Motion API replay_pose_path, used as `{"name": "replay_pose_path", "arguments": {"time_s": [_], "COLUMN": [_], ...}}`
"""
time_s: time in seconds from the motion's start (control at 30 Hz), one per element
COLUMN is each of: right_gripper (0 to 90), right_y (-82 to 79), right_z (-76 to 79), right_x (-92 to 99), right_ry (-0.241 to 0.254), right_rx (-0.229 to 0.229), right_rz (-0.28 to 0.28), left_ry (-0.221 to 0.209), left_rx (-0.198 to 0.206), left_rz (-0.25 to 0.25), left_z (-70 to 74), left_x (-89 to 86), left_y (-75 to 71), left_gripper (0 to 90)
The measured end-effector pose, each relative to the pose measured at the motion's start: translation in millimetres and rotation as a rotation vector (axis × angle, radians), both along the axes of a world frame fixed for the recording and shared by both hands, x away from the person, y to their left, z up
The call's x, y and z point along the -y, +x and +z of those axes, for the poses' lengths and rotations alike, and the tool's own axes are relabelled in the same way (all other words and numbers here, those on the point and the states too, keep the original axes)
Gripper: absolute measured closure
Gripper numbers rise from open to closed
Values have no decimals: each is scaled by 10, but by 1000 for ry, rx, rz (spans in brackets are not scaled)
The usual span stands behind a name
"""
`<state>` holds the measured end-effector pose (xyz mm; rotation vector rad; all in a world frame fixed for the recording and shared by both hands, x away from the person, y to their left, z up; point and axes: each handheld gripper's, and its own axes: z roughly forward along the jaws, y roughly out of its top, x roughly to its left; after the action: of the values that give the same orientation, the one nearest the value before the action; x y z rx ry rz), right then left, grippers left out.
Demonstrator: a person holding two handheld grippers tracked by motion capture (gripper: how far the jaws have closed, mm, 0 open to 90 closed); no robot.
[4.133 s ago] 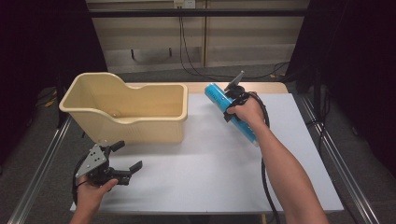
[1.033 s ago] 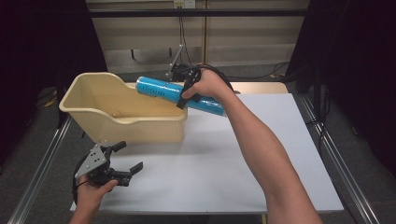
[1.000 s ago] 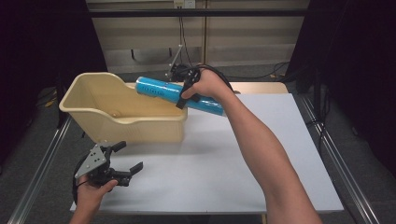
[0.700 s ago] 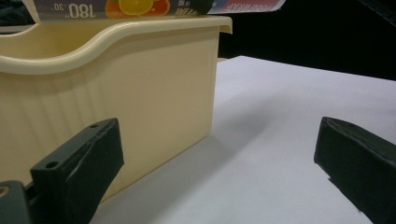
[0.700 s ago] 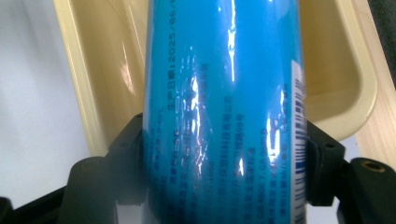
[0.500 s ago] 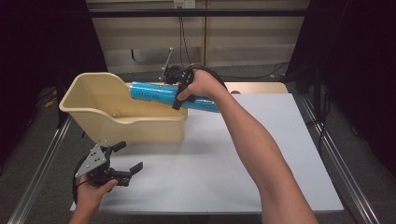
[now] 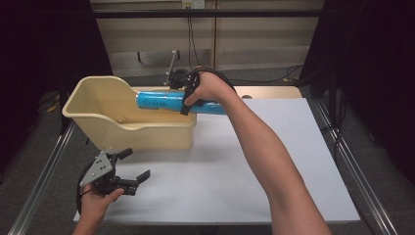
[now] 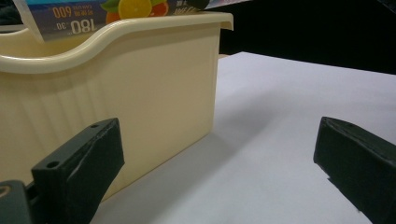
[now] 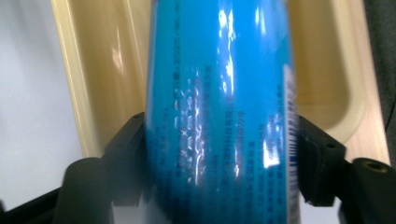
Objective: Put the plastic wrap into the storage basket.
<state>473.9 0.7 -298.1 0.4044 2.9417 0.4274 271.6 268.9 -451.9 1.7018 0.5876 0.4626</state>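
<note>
White table (image 7: 274,166) under you, with the cream bin (image 7: 98,115) as your landmark at its far left. Your right gripper (image 7: 188,95) hangs over the bin's right end with the blue can (image 7: 161,100) lying level between its jaws, the can's far end out above the bin's hollow and its near end past the bin's right wall. Those jaws have just been opening; in the right gripper view the can (image 9: 219,112) sits between both pads, blurred, so you cannot tell whether they press it. Your left gripper (image 7: 129,169) rests in front of the bin, near its front wall, jaws spread wide and holding nothing
</note>
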Motion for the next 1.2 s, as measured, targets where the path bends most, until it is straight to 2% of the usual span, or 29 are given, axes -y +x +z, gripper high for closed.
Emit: {"name": "replay_pose_path", "arguments": {"time_s": [0.1, 0.2, 0.23, 0.27, 0.4, 0.43, 0.47, 0.5, 0.57, 0.7, 0.77, 0.83, 1.07, 1.2], "right_gripper": [225, 208, 209, 194, 150, 130, 141, 140, 96, 91, 90, 76, 60, 57], "right_y": [-11, -40, -44, -53, -35, -40, -47, -52, -49, -46, -58, -65, -103, -129], "right_z": [151, 299, 332, 367, 424, 451, 481, 499, 515, 540, 543, 541, 563, 557], "right_x": [27, 40, 44, 43, 92, 91, 94, 94, 110, 186, 220, 262, 445, 543], "right_ry": [70, 66, 72, 87, 99, 141, 176, 179, 184, 209, 243, 250, 325, 341], "right_rx": [16, 35, 40, 41, 64, 75, 65, 60, 67, 75, 72, 72, 77, 86], "right_rz": [-41, -56, -45, -56, -77, -88, -87, -92, -108, -125, -136, -143, -172, -188], "left_ry": [0, 0, 5, 6, 7, 7, 6, 5, 5, 13, 14, 14, 11, 8], "left_rx": [1, 1, 3, 4, 9, 8, 9, 4, 4, 4, 0, 0, -1, 3], "left_rz": [1, -1, -1, -2, -1, 0, 1, 1, -1, -1, -3, -6, 3, 4], "left_z": [-3, -1, 2, 3, 10, 11, 8, 4, -2, -5, -7, -8, -11, -5], "left_x": [10, 17, 16, 15, 11, 12, 12, 15, 19, 20, 20, 24, 18, 20], "left_y": [-2, -10, -12, -13, -14, -14, -10, -10, -7, -1, 3, 6, -10, -11], "left_gripper": [15, 15, 15, 15, 16, 16, 16, 16, 16, 16, 16, 16, 16, 16]}}
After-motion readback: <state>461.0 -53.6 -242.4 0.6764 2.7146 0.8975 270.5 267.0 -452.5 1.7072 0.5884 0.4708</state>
